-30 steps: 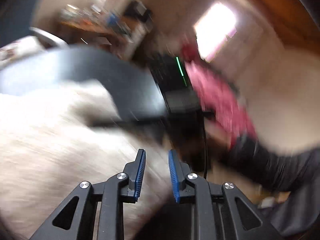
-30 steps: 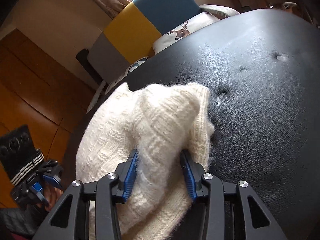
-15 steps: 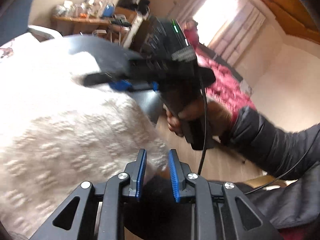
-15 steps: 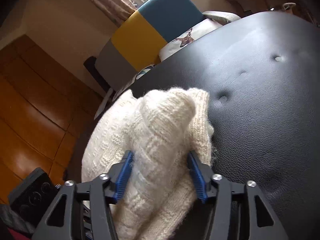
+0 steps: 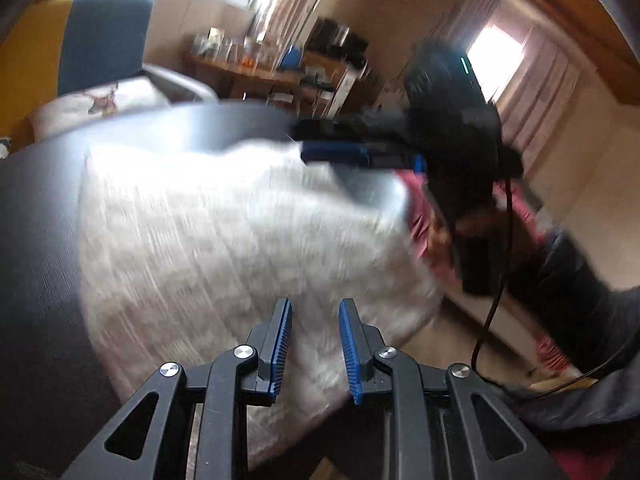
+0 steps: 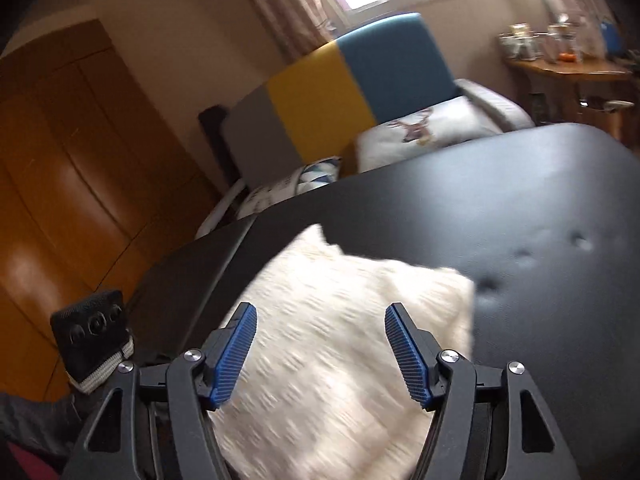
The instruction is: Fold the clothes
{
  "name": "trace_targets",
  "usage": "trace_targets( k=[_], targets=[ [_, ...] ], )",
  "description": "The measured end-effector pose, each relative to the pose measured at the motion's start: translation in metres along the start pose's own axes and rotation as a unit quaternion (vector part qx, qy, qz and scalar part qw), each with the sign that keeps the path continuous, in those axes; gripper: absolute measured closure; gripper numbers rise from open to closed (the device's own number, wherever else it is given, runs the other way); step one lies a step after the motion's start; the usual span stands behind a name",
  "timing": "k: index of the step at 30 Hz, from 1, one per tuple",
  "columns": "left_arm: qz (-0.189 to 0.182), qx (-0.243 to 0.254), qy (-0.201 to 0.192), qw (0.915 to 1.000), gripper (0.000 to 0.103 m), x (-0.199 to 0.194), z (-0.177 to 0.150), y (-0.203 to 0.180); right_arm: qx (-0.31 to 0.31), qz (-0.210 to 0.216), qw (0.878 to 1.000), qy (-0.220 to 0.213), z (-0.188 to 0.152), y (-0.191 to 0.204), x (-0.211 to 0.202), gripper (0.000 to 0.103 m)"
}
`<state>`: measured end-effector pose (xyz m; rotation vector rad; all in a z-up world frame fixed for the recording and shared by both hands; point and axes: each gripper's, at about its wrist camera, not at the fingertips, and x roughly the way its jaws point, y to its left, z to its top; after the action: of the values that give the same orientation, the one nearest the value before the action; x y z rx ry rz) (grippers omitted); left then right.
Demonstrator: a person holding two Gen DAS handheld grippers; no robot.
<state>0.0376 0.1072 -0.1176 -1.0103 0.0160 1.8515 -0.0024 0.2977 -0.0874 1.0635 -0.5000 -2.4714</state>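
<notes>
Both sets of jaws stand apart and grasp nothing: the left gripper (image 5: 315, 346) shows a narrow gap, the right gripper (image 6: 324, 350) a wide one. Below them lies a white knitted sweater (image 6: 340, 360), bunched on a black padded table (image 6: 500, 208). Beyond the table stands a yellow and blue chair (image 6: 360, 84) carrying a deer-print cushion (image 6: 424, 128).
</notes>
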Motion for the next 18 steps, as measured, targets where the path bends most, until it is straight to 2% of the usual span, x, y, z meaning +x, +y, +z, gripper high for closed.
trace_targets(
  k=[4, 6, 9, 11, 14, 16, 18],
  targets=[
    [0.013, 0.011, 0.006, 0.9998, 0.08, 0.012, -0.023, -0.005, 0.01, -0.031, 0.998, 0.049, -0.002, 0.0, 0.031, 0.03],
    [-0.002, -0.006, 0.003, 1.0, 0.08, 0.01, -0.022, -0.002, 0.015, -0.035, 0.997, 0.062, -0.009, -0.005, 0.034, 0.03],
    [-0.001, -0.015, -0.014, 0.9998, 0.08, 0.003, -0.019, 0.005, 0.012, -0.029, 0.997, 0.067, -0.001, -0.001, 0.029, 0.03],
    [0.009, -0.004, -0.048, 0.9988, 0.079, -0.012, -0.014, -0.001, 0.003, -0.024, 0.997, 0.068, 0.011, 0.007, 0.026, 0.029],
    [0.022, 0.012, -0.078, 0.9966, 0.078, -0.022, -0.009, -0.006, -0.04, 0.018, 0.997, 0.063, 0.037, 0.039, 0.034, 0.029],
    [0.025, 0.009, -0.071, 0.9971, 0.078, -0.019, -0.011, -0.003, -0.078, 0.043, 0.994, 0.07, 0.054, 0.067, 0.05, 0.029],
    [0.019, -0.011, -0.046, 0.9987, 0.078, -0.005, -0.019, 0.006, -0.107, 0.073, 0.987, 0.093, 0.066, 0.092, 0.081, 0.029]
  ],
)
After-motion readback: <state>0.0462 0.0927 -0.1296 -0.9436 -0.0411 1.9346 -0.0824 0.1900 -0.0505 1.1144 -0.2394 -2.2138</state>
